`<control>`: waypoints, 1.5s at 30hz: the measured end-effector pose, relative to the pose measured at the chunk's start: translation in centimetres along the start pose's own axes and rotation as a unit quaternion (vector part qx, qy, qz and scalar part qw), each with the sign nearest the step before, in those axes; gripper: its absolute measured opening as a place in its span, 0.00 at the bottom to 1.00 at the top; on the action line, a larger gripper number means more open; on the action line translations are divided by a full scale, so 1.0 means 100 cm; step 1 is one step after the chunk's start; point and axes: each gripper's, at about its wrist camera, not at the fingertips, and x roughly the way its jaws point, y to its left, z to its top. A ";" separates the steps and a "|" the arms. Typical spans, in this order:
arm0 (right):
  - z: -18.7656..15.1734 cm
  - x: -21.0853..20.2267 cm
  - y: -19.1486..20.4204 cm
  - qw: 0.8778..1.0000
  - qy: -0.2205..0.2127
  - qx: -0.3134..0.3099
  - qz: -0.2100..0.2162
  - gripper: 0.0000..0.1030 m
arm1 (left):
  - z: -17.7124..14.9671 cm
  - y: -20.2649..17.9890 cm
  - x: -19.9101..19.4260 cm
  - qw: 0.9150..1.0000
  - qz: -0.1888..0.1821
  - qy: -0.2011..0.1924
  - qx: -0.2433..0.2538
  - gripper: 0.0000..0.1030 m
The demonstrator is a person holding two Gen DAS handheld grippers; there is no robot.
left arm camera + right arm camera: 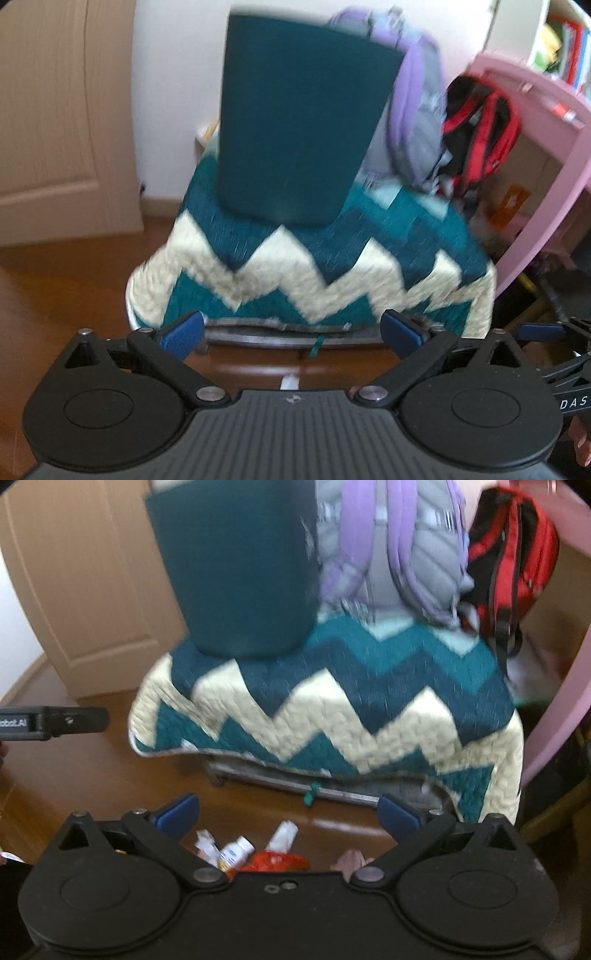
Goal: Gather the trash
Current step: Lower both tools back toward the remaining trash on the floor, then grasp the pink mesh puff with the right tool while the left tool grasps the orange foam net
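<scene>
- On the wooden floor in the left wrist view, little of the trash shows: only a small white scrap at the gripper body's edge, too blurred to name.
- Left gripper is released, its blue pads spread wide with nothing between them, aimed at the foot of a chair draped in a zigzag quilt; a teal cushion leans up behind it.
- Risk here, as I judge it: with the trash nearly hidden below this gripper, a downward reach may miss it or catch the quilt's hanging edge.
- From the right wrist view the trash lies on the floor just ahead of the right gripper, which is also released and empty.
- That pile holds a small white bottle, a white tube-like piece, a red wrapper and a pale pink scrap, all close together.
- Bottle lies on its side, long axis slanting from lower left to upper right; the tube slants much the same way, more steeply.
- Likely trouble: wide jaws closing on the cluster could nudge the bottle into rolling, or pinch two pieces at once; the blur makes edges hard to judge.
- Left gripper's finger shows at this view's left margin, well apart from the pile.
</scene>
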 end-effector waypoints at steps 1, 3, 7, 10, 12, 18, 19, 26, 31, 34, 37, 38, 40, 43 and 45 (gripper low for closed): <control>-0.004 0.010 -0.004 1.000 0.006 0.003 -0.003 1.00 | -0.005 0.004 0.010 1.000 0.004 0.011 -0.004 1.00; -0.012 0.031 -0.012 1.000 0.023 0.010 -0.008 1.00 | -0.015 0.016 0.035 0.999 0.007 0.049 -0.016 1.00; -0.026 0.072 -0.026 0.998 0.059 0.023 -0.020 1.00 | -0.031 0.037 0.079 0.994 0.028 0.102 -0.009 1.00; -0.035 0.104 -0.037 0.995 0.089 0.038 -0.033 0.99 | -0.041 0.055 0.113 0.988 0.039 0.150 0.004 0.99; -0.042 0.124 -0.045 0.992 0.108 0.049 -0.042 0.99 | -0.047 0.069 0.135 0.984 0.039 0.175 0.009 0.99; -0.069 0.180 -0.068 0.980 0.168 0.085 -0.070 0.99 | -0.070 0.102 0.201 0.966 0.032 0.255 0.018 0.99; -0.073 0.190 -0.072 0.977 0.180 0.091 -0.075 0.99 | -0.077 0.107 0.212 0.962 0.029 0.270 0.021 0.99; -0.112 0.261 -0.095 0.957 0.250 0.110 -0.102 0.98 | -0.137 0.139 0.277 0.931 0.012 0.364 0.029 0.99; -0.133 0.295 -0.102 0.949 0.270 0.121 -0.106 0.98 | -0.182 0.150 0.308 0.919 0.009 0.391 0.048 0.99; -0.141 0.311 -0.106 0.948 0.277 0.125 -0.097 0.98 | -0.202 0.152 0.323 0.913 -0.004 0.401 0.076 0.99; -0.148 0.326 -0.107 0.946 0.283 0.126 -0.099 0.98 | -0.216 0.156 0.333 0.914 -0.017 0.399 0.072 0.99; -0.149 0.331 -0.108 0.945 0.285 0.126 -0.101 0.98 | -0.219 0.157 0.338 0.915 -0.021 0.396 0.071 0.99; -0.153 0.340 -0.111 0.942 0.291 0.126 -0.107 0.98 | -0.225 0.158 0.342 0.917 -0.027 0.391 0.069 0.99; -0.159 0.353 -0.115 0.938 0.300 0.132 -0.112 0.98 | -0.232 0.159 0.350 0.919 -0.035 0.388 0.060 0.98; -0.163 0.361 -0.117 0.935 0.306 0.136 -0.113 0.96 | -0.236 0.160 0.353 0.921 -0.043 0.383 0.056 0.94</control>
